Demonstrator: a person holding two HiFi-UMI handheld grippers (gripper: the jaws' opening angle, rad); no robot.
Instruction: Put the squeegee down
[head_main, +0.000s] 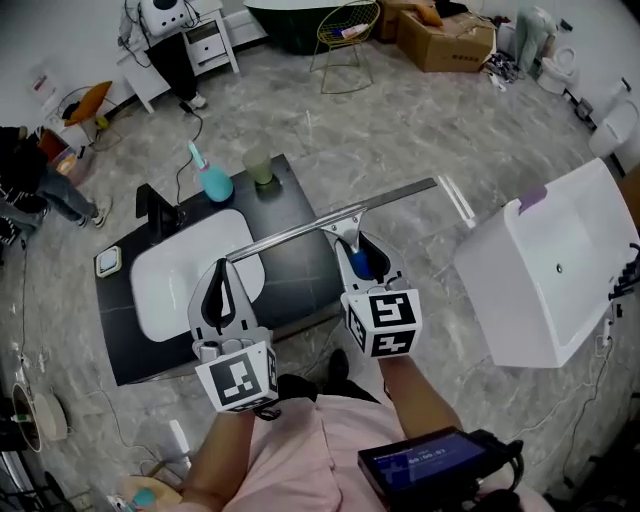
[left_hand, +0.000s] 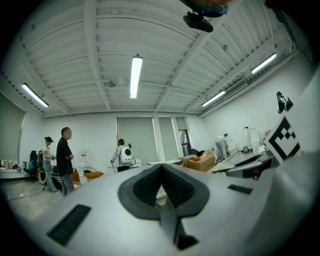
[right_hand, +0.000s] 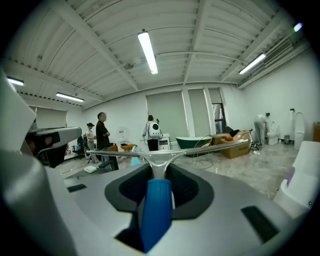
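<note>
Probably light, stiff and long-bladed, so best kept held by blue handle (right_hand: 157, 210) of squeegee (head_main: 335, 222), as clamped in right gripper (head_main: 356, 252), with left gripper (head_main: 222, 272) closed, empty.

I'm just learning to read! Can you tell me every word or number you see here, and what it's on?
No text here can be read.
The device screen by the person's waist: lit blue, print too small to read.
The cube on the left gripper and the cube on the right gripper: black-and-white square patterns, not letters.
The squeegee: no print shows.
</note>
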